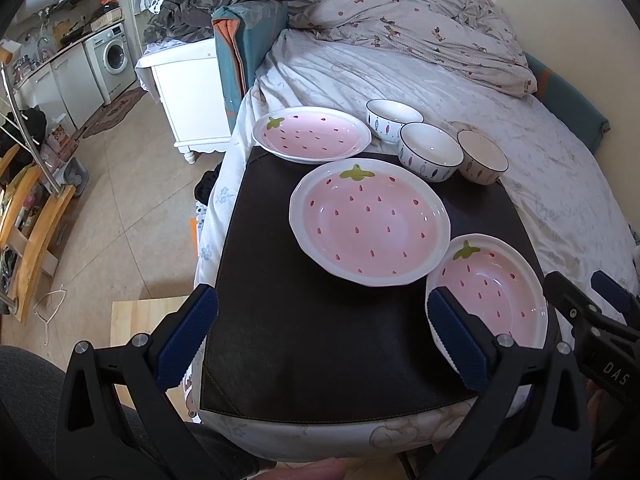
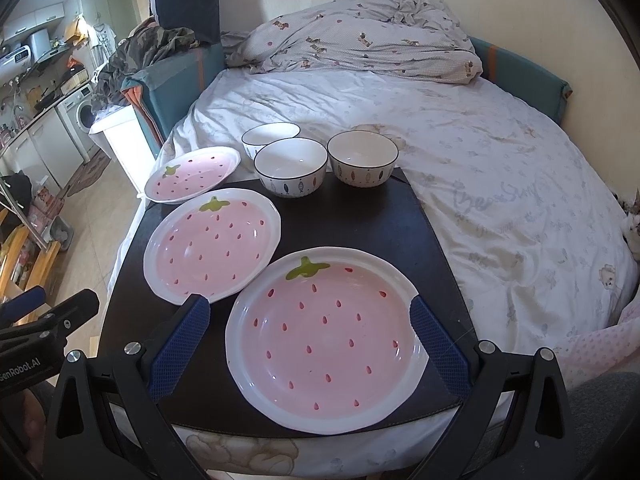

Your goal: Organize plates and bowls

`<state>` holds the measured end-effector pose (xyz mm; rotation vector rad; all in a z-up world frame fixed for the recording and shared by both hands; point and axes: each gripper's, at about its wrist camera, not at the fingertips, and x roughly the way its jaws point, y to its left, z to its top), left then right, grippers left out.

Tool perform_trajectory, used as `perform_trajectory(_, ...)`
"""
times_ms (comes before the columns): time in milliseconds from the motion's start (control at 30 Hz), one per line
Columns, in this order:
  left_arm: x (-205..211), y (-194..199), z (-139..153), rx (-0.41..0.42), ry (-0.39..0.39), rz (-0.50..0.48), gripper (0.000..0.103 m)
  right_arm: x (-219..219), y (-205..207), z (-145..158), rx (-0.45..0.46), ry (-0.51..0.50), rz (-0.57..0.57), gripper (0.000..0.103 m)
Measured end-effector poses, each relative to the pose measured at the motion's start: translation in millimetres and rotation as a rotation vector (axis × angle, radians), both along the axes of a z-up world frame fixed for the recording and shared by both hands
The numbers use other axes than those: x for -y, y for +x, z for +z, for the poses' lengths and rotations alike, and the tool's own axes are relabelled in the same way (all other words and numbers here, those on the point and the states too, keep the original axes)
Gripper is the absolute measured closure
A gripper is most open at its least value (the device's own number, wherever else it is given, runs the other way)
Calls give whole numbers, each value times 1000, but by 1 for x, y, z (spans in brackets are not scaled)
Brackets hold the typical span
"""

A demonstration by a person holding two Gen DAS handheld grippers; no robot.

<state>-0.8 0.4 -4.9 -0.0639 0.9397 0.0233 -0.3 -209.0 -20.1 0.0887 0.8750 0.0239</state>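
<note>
- Right tool [image 2: 308, 332]: spread wide, empty, straddling the nearest plate [image 2: 324, 340] at 6 o'clock.
- Left tool [image 1: 320, 336]: spread wide, empty, over the mat [image 1: 320, 340].
- Step: first pickup; next, likely clamp the rim and stack.

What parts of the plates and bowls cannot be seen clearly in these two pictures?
- Near plate: left wrist view, its left rim is behind a finger of the left hand-held gripper.
- Far bowl: right wrist view, its front wall is hidden by the middle bowl.
- Bowl patterns: too small in both views.
</note>
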Motion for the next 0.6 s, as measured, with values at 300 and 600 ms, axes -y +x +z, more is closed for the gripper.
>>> perform_trajectory(300, 0, -1, 0, 3, 2, 0, 0, 0, 0, 0, 0, 1, 0, 1)
perform_trajectory(600, 0, 0, 0, 3, 1, -1, 0, 0, 0, 0, 0, 0, 0, 1)
